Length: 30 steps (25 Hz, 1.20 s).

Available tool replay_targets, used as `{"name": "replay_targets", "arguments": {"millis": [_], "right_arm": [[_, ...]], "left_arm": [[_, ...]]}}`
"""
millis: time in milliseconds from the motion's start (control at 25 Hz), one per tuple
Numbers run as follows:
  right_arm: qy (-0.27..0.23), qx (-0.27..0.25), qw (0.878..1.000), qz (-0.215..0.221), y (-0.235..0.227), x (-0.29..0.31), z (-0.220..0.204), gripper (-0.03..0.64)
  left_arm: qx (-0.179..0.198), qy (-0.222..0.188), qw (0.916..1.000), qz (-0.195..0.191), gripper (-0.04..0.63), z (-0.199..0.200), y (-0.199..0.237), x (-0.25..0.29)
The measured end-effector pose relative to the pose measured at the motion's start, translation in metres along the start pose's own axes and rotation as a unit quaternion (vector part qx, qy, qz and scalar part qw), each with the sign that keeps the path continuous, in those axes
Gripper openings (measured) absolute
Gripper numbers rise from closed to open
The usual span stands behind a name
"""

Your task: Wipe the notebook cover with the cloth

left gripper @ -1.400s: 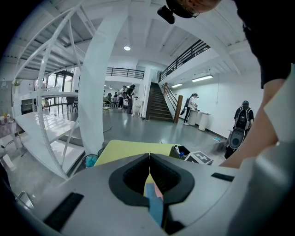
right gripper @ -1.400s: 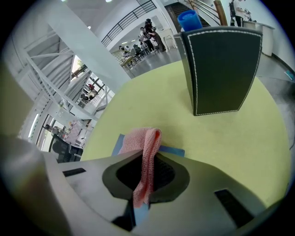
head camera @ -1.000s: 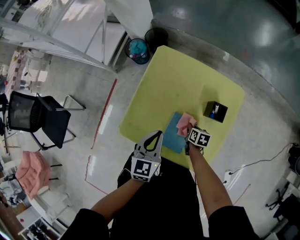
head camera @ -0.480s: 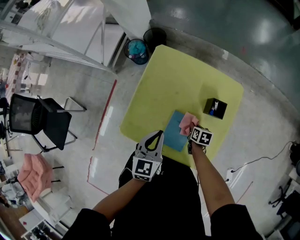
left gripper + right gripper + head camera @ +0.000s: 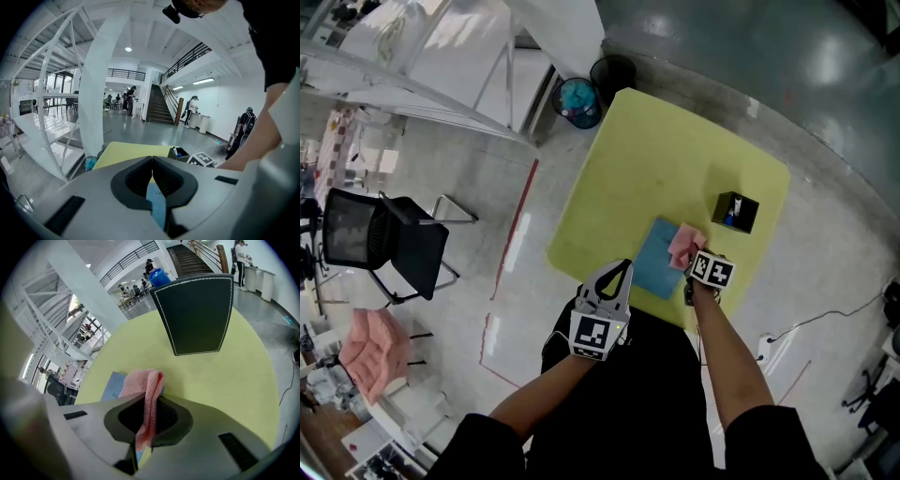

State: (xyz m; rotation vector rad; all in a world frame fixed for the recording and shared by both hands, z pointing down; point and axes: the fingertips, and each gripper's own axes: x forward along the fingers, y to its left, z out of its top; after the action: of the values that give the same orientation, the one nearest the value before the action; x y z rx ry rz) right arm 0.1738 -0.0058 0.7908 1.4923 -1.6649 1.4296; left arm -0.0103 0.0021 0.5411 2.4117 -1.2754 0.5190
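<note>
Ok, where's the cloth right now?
In the head view, the cloth is pinched in the right gripper, over the notebook's right edge, with the black box just beyond.

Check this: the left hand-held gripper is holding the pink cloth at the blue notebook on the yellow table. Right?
No, the right hand-held gripper holds the pink cloth at the blue notebook on the yellow table, as the right gripper view shows.

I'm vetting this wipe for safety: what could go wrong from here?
The notebook lies by the table's near edge, and the shut left gripper doesn't seem to pin it, so a stroke might push it off. The right gripper pinches only a fold of the cloth, which could drag free. The black holder stands nearby, and a wide sweep might knock it.
</note>
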Motion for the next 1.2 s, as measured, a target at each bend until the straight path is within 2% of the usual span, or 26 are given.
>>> {"name": "replay_targets", "arguments": {"millis": [240, 440, 640, 760, 880, 1200], "right_arm": [[-0.005, 0.012, 1.0, -0.008, -0.005, -0.003, -0.002, 0.038], [-0.008, -0.015, 1.0, -0.018, -0.009, -0.009, -0.007, 0.04], [-0.051, 0.014, 0.999, -0.007, 0.006, -0.036, 0.001, 0.038], [-0.078, 0.03, 0.996, -0.001, 0.025, -0.06, 0.002, 0.038], [-0.101, 0.023, 0.995, 0.005, 0.059, -0.077, 0.0, 0.038], [-0.124, 0.021, 0.991, 0.035, 0.156, -0.083, 0.002, 0.038]], "left_arm": [[0.001, 0.006, 1.0, -0.002, 0.017, -0.004, 0.005, -0.006], [-0.002, 0.006, 0.9999, -0.012, 0.017, -0.009, 0.009, -0.013], [-0.012, -0.003, 0.9992, -0.039, 0.017, -0.006, 0.017, -0.02], [-0.013, -0.006, 0.998, -0.062, 0.017, -0.003, 0.023, -0.026], [-0.011, -0.01, 0.9962, -0.086, 0.017, 0.004, 0.033, -0.033], [-0.012, -0.012, 0.9918, -0.127, 0.017, 0.008, 0.074, -0.046]]}}
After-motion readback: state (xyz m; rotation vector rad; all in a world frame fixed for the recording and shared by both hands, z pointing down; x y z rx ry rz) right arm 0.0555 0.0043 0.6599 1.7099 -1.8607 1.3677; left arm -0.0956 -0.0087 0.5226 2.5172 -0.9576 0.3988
